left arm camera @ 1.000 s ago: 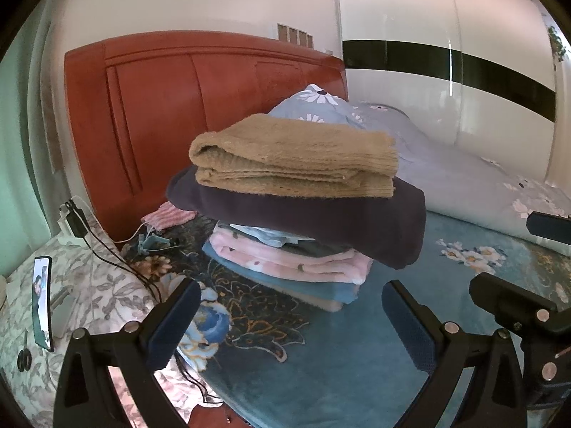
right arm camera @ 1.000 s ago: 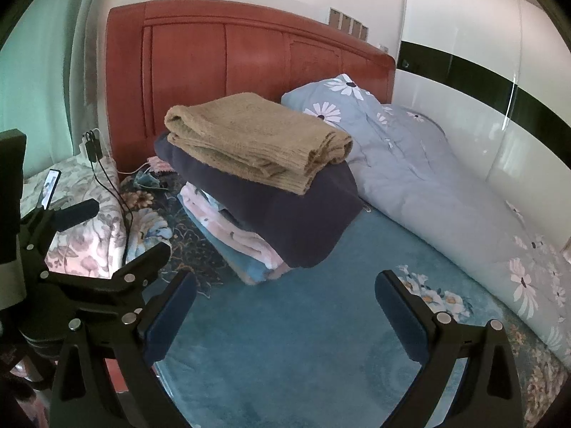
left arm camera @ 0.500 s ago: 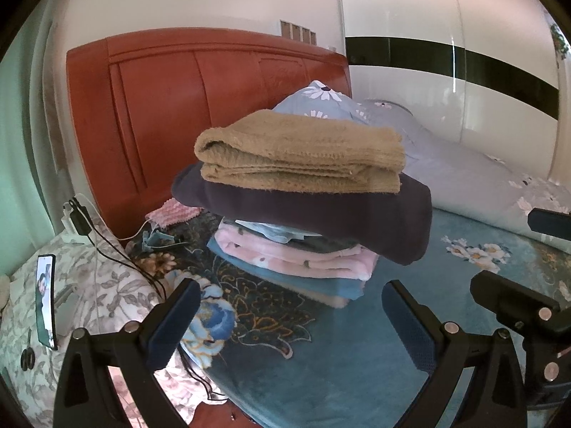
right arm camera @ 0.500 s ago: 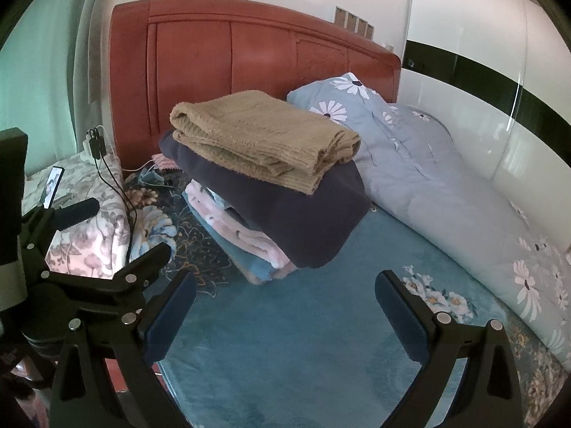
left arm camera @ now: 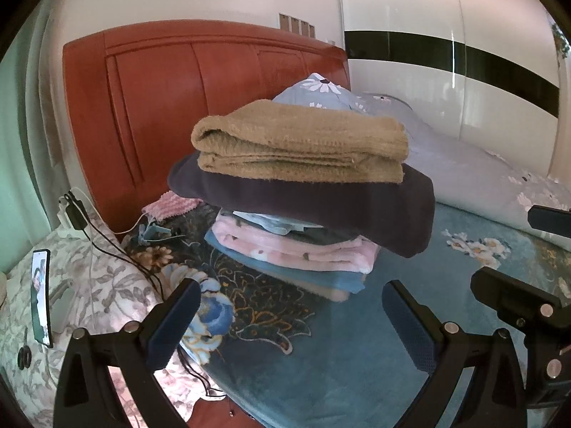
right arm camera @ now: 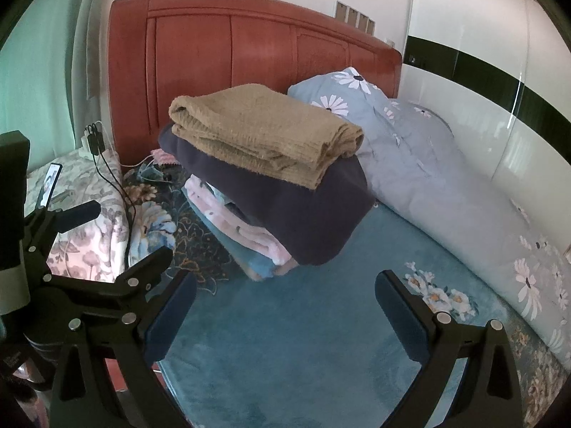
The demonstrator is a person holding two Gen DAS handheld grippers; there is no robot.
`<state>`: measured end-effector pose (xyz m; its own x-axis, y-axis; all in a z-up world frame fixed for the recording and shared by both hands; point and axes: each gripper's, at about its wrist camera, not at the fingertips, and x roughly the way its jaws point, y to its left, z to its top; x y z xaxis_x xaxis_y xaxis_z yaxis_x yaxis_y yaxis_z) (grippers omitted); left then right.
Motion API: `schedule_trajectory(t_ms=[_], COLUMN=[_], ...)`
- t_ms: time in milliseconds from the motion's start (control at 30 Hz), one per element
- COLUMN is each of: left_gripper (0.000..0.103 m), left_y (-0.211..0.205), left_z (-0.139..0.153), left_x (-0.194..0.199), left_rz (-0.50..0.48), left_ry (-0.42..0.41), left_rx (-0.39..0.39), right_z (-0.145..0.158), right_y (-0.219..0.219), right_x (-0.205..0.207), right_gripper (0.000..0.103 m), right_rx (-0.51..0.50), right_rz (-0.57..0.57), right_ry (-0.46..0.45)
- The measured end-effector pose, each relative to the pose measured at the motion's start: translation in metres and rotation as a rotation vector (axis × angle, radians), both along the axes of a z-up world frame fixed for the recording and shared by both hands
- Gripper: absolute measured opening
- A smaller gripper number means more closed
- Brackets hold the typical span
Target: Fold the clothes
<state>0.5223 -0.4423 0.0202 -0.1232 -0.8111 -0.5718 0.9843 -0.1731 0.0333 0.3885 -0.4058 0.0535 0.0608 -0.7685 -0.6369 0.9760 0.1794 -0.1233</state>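
A stack of folded clothes stands on the teal bedspread near the headboard. On top lies a tan knit piece, under it a dark purple garment, then pink and blue pieces. My left gripper is open and empty, short of the stack. My right gripper is open and empty too, in front of the stack. The left gripper shows at the left of the right wrist view.
A red wooden headboard rises behind the stack. A grey-blue floral duvet lies along the right. At the left, a floral pillow carries a phone and black cables. White wardrobe doors stand beyond.
Both cameras have drifted slightly; the stack sits a little higher and more to the right in the views. Both grippers stay open and the clothes have not moved.
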Motion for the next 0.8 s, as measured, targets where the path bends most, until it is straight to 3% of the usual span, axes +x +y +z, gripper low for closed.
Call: schedule_trajectory(t_ms=[800], left_gripper=[0.103], left_y=[0.0036], left_z=[0.0006], left_x=[-0.0007], left_rz=[0.015], left_ry=[-0.006], left_rx=[-0.011], right_z=[-0.0017], right_y=[0.0005], right_x=[0.0004], right_gripper=[0.100], right_rx=[0.004], right_rz=[0.002], right_ry=[-0.002])
